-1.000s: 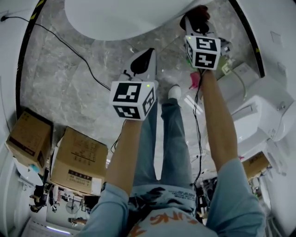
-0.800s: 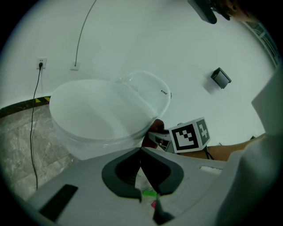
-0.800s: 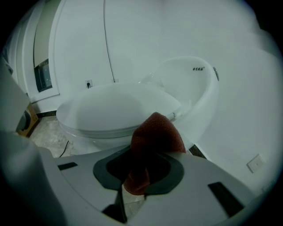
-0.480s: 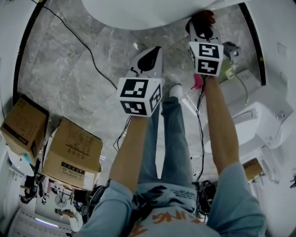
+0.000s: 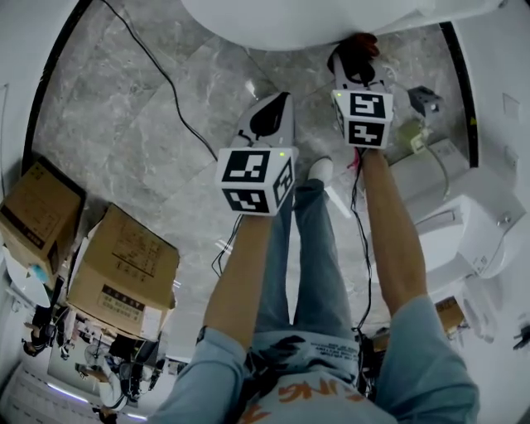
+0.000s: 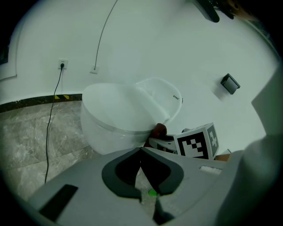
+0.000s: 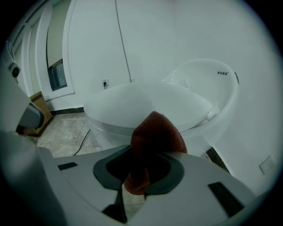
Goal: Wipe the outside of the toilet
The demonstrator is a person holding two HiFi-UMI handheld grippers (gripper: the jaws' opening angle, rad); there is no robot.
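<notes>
Both bare forearms stretch forward and down, the left forearm point(image 5: 236, 281) beside the right forearm point(image 5: 389, 240). The grey left gripper point(image 6: 140, 152) has its jaws meeting at the tips, with nothing between them. The grey right gripper point(image 7: 141, 170) reaches farther forward, its jaws clamped on a rust-red cloth point(image 7: 154, 134) that bulges past them.

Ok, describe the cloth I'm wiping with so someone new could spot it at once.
Start at the big white toilet across the top of the head view, then drop to the right gripper at its near edge. Pinched in its jaws is the cloth: fuzzy and dark rust-red against the white porcelain, while the left gripper beside it is shut on nothing.
</notes>
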